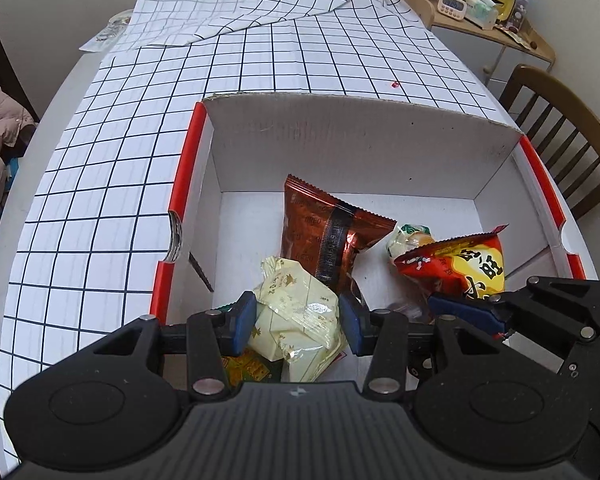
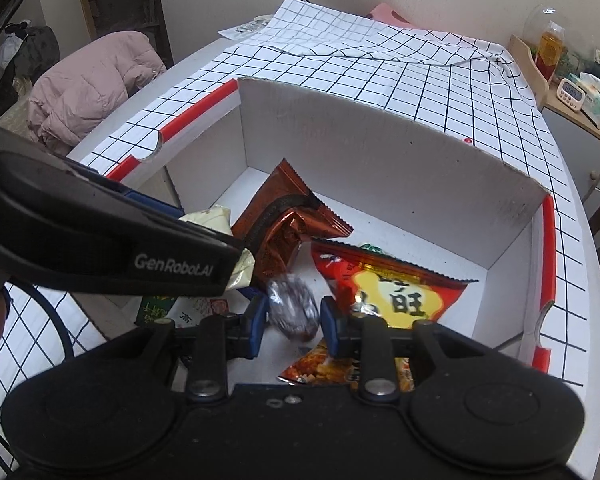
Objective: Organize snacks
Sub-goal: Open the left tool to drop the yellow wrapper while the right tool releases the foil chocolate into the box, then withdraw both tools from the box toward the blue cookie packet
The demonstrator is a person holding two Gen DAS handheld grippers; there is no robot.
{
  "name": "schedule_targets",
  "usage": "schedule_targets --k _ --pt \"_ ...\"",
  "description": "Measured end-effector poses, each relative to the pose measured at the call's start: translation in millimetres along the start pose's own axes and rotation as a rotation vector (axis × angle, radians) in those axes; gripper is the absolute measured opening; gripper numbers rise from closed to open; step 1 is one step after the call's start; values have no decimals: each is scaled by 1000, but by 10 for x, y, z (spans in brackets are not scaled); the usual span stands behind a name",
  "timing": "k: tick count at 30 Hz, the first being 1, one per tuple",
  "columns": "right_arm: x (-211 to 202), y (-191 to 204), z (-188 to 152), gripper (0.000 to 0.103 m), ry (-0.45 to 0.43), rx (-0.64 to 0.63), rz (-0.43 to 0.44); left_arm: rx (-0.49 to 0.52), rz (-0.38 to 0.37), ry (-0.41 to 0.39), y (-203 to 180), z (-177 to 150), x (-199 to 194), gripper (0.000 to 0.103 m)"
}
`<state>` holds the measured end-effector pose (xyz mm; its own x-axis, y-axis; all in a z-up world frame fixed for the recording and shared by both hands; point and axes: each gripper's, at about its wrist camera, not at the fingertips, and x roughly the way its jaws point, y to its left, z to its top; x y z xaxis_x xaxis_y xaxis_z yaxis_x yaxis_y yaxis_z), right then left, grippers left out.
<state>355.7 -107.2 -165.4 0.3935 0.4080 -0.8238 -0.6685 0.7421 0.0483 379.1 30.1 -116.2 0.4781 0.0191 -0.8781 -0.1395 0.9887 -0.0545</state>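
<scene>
Hanging over the near part of the box (image 1: 364, 136), the left claw (image 1: 296, 326) has its blue pads set wide apart on either side of a pale yellow packet (image 1: 296, 320); whether they press it cannot be told. The right claw (image 2: 293, 326) stands just as wide around a small dark wrapped sweet (image 2: 292, 312), which is blurred, so any contact is unclear.

A brown bag (image 1: 328, 232) lies on the box floor just beyond the yellow packet, its top corner near the far wall. A red-and-yellow bag (image 2: 388, 288) lies toward the right wall, beside the right claw. A small pale snack (image 1: 410, 238) shows partly behind it. A green pack (image 2: 158, 306) and an orange one (image 2: 320, 368) are cut off by the claws' bodies, and the box's near wall is hidden altogether.

The box sits on a checked cloth (image 1: 140, 160) on the table, its red-edged side walls close on both flanks of the claws. The far left corner of the box floor lies bare. A chair (image 1: 560, 136) stands at the table's right edge.
</scene>
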Motion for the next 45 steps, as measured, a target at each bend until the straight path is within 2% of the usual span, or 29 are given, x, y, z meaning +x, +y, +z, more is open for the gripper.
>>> schedule_targets --k 8,11,18,21,27,33,36,45 --pt "-44 20 -11 35 11 12 10 0 -6 0 -9 -39 -71 47" --pt "-128 40 -24 39 -6 13 15 -3 -7 -17 -2 -62 -156 54" --pt "-348 87 -82 42 -43 31 3 -4 -31 -65 15 -162 -425 55" --pt "-474 109 -108 54 -71 42 -7 -8 -41 -91 43 -204 -558 56" --pt "-749 174 -150 64 -126 64 -18 -4 -51 -140 77 -302 -823 58" --pt "-1020 263 -227 71 -173 82 -21 11 -67 -184 105 -442 -1104 58" --pt "-1162 322 -293 78 -196 87 -22 25 -72 -205 114 -538 -1244 64" --pt "-1543 523 -493 85 -258 107 -16 49 -97 -250 133 -807 -1599 68"
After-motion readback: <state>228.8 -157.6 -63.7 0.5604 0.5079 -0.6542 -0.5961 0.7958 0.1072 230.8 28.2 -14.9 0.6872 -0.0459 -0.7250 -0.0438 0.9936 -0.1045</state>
